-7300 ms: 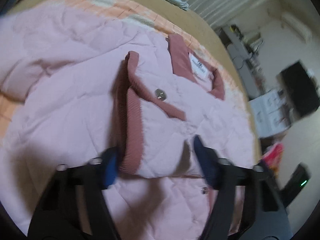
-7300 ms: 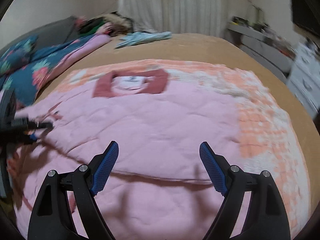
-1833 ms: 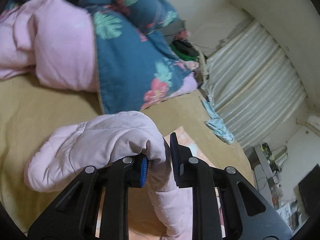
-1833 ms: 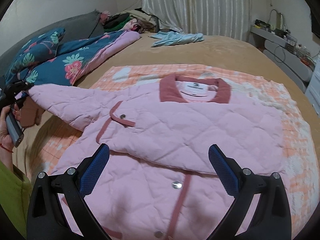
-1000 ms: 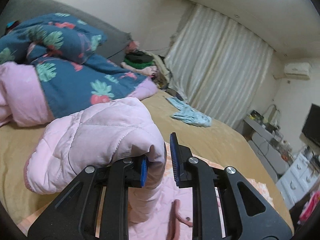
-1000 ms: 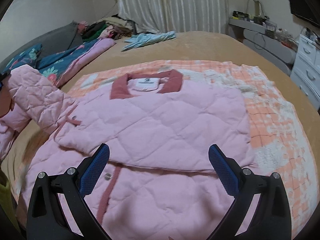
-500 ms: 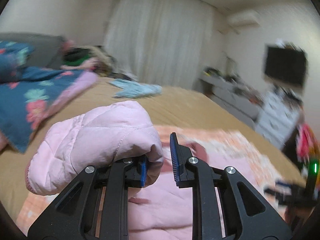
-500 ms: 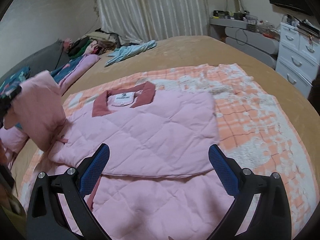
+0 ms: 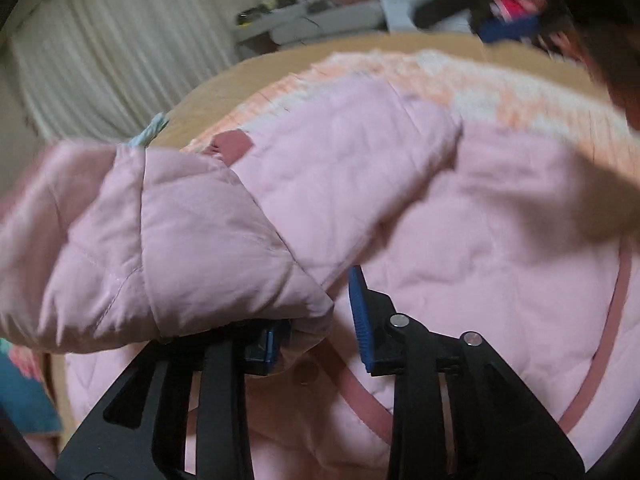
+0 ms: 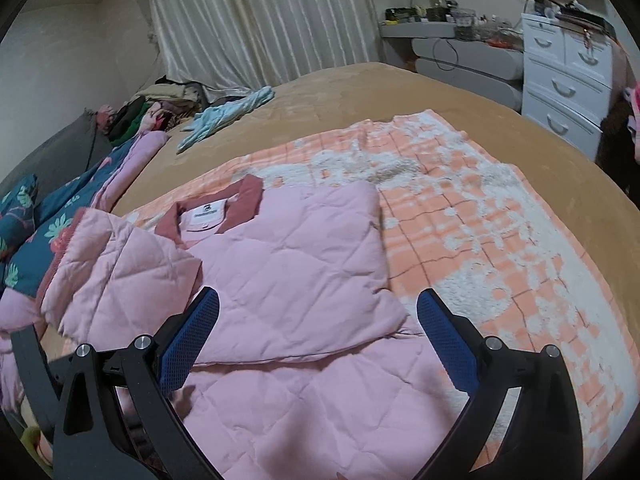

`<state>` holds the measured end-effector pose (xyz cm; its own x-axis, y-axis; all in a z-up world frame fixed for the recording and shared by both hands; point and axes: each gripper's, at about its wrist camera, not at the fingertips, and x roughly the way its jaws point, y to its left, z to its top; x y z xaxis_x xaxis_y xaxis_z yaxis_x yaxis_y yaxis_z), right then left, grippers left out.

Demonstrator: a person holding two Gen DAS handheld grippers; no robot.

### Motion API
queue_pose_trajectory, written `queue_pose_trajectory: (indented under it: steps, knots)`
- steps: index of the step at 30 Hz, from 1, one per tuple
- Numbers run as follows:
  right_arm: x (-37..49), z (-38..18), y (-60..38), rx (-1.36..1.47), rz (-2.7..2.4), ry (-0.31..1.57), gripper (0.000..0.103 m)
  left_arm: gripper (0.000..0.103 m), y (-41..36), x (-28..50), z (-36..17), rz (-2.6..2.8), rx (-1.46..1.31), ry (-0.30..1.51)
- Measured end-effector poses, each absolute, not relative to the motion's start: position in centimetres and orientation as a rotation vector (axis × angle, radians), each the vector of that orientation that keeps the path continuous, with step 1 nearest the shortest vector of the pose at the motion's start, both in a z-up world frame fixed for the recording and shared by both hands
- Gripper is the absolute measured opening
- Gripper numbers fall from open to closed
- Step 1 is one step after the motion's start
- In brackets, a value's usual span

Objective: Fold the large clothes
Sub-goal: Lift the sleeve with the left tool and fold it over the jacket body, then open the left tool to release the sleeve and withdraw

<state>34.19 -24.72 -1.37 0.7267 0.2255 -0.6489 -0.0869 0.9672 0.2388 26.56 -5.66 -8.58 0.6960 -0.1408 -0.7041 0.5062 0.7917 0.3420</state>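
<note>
A pink quilted jacket (image 10: 304, 280) with a dark pink collar (image 10: 250, 192) lies on the orange and white blanket (image 10: 480, 216), one side folded across its front. My left gripper (image 9: 316, 320) is shut on the jacket's left sleeve (image 9: 160, 248) and holds it over the jacket body (image 9: 500, 248). The lifted sleeve also shows at the left in the right wrist view (image 10: 116, 272). My right gripper (image 10: 318, 340) is open and empty, hovering above the jacket's lower part.
The blanket lies on a tan bed (image 10: 380, 92). A blue floral duvet (image 10: 48, 224) and a clothes pile (image 10: 160, 108) sit at the left. A light blue garment (image 10: 228, 116) lies near the curtain. White drawers (image 10: 568, 72) stand at the right.
My left gripper has swung the sleeve in from the left and tilted down, so it now hangs over the jacket body. My right gripper has barely moved and stays open.
</note>
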Motion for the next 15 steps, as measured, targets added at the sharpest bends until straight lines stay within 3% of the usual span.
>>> queue_pose_trajectory:
  steps: [5,12,15]
  knots:
    - [34.4,-1.4,-25.3,0.215,0.161,0.740,0.099,0.026,-6.5,26.4,-8.8,-0.409,0.547,0.730]
    - [34.4,-1.3,-25.9,0.238,0.165,0.735,0.099,0.041,-6.4,25.2,-7.4,-0.461,0.476,0.750]
    - [34.4,-1.1,-26.3,0.254,0.165,0.730,0.099,0.055,-6.2,24.8,-6.5,-0.501,0.406,0.761]
